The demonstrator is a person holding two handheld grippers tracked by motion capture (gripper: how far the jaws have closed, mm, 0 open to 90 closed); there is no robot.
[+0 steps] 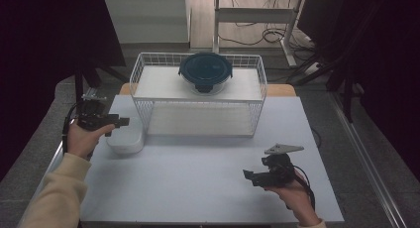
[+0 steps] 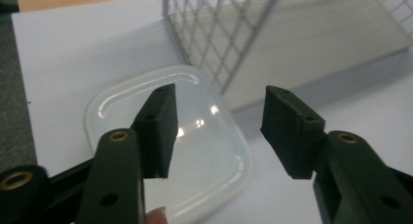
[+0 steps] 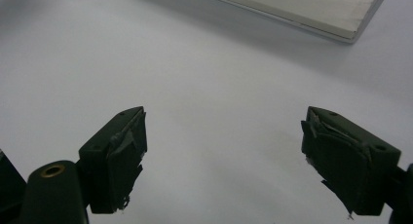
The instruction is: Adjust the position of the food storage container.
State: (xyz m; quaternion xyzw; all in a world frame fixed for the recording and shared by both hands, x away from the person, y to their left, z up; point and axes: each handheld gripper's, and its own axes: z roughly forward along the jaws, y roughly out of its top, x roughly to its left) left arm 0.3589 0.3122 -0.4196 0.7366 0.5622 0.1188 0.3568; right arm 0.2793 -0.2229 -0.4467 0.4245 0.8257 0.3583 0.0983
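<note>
Right gripper (image 1: 249,176): nearest the camera, held in the person's right hand (image 1: 292,196) over the desk's front right part; jaws spread wide with nothing between them, as the right gripper view (image 3: 221,151) confirms; worn pads show on both jaws there; a grey three-cornered plate sits on top of it.
Left gripper (image 1: 124,122): held in the person's left hand (image 1: 81,139) at the desk's left edge, jaws pointing toward the desk's middle; in the left gripper view (image 2: 219,126) the jaws stand apart and grip nothing, hovering above the white container.
Sleeve (image 1: 57,193): cream, on the left forearm, entering at the desk's front left corner.
White container (image 1: 126,138): low, rounded-square box with a translucent lid, resting on the desk near its left edge, just beside the wire rack's front left corner; the left gripper view (image 2: 170,146) shows its lid shut and glossy.
Wire rack (image 1: 198,96): white, two-level, standing across the back half of the desk; pale boards form its upper and lower shelves.
Round container (image 1: 205,72): clear bowl with a dark blue clip lid, sitting on the rack's upper shelf, toward the middle and back.
Desk (image 1: 198,178): white top, bare across its front middle.
Cables (image 1: 267,37): lying on the floor beyond the desk's back edge.
</note>
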